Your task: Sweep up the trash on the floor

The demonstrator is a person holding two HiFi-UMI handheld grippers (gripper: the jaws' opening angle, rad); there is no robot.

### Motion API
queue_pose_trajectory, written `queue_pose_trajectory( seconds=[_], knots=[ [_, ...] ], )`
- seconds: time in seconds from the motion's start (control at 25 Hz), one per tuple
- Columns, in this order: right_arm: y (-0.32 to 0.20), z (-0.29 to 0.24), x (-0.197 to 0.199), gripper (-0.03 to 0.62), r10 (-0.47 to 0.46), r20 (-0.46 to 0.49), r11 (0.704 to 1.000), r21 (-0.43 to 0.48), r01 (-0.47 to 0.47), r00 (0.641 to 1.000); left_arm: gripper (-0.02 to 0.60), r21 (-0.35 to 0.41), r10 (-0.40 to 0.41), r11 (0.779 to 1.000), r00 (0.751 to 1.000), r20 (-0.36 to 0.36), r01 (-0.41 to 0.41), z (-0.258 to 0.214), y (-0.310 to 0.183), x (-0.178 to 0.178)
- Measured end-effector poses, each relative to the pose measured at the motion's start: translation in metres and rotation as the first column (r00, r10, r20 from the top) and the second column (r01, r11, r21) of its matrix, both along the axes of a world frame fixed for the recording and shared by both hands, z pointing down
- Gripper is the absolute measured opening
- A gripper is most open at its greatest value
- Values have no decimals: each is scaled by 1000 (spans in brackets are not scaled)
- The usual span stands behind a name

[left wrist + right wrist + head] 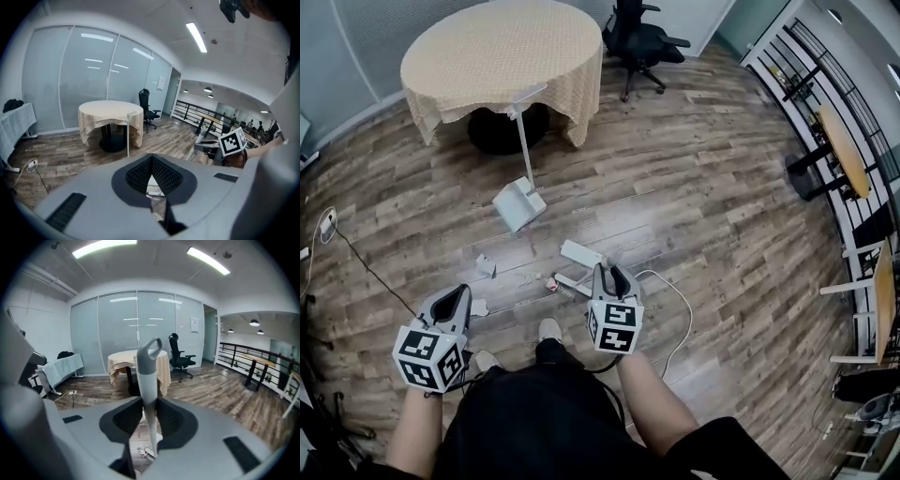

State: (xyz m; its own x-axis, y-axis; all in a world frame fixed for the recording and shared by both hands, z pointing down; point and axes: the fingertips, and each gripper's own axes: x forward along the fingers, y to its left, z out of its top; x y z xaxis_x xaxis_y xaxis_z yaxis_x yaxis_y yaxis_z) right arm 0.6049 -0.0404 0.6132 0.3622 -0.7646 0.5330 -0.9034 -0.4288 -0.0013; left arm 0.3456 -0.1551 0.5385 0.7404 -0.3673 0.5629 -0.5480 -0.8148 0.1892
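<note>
From my head camera, the round table (502, 47) with its beige cloth stands at the far end of the wood floor (712, 187). The long-handled dustpan (518, 204) stands upright just on my side of the table. The trash lies nearer me than that: a paper scrap (485, 265), another scrap (478, 307) and a small reddish bit (551, 284). The white broom head (581, 253) rests just beside that bit, on the side away from the table's left edge. My left gripper (455, 292) and right gripper (607, 272) hang above this litter, well short of the table. In my left gripper view the jaws meet at their tips, with nothing between them and the table straight beyond. In my right gripper view the jaws clamp the grey broom handle (146, 376), which rises upright across the table behind it.
</note>
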Motion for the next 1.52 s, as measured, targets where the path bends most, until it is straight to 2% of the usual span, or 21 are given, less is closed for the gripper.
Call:
queue_pose_trajectory(
  seconds=[0.2,0.4,0.48,0.6,0.76,0.92,1.12,1.52],
  knots=[
    [-24,0,-45,106,-93,21,995,-25,94,995,-6,-3,-23,1000,1000,-17,23,-2,-7,-27],
    [-42,1,-100,109,-129,29,989,-64,131,991,-6,-14,-42,999,999,-33,41,-2,-20,-79],
    [-48,2,-117,110,-95,41,993,-68,97,995,-6,-11,-44,999,998,-41,44,-4,-25,-106],
    [-55,3,-133,112,21,78,997,-73,-15,997,-6,-26,-48,999,997,-55,47,1,-29,-149],
    [-62,2,-148,117,201,157,979,-78,-191,967,-6,-59,-30,998,999,-45,28,17,-25,-206],
    [-76,-4,-167,118,280,185,960,-61,-273,942,-6,-61,-20,998,999,-29,18,28,-30,-254],
    [-86,0,-208,118,256,207,966,-88,-243,944,-6,-89,-70,994,997,-32,67,34,-28,-298],
    [-114,-3,-283,118,159,267,985,-100,-137,950,-6,-79,-97,993,992,-74,91,31,-20,-324]
  ],
)
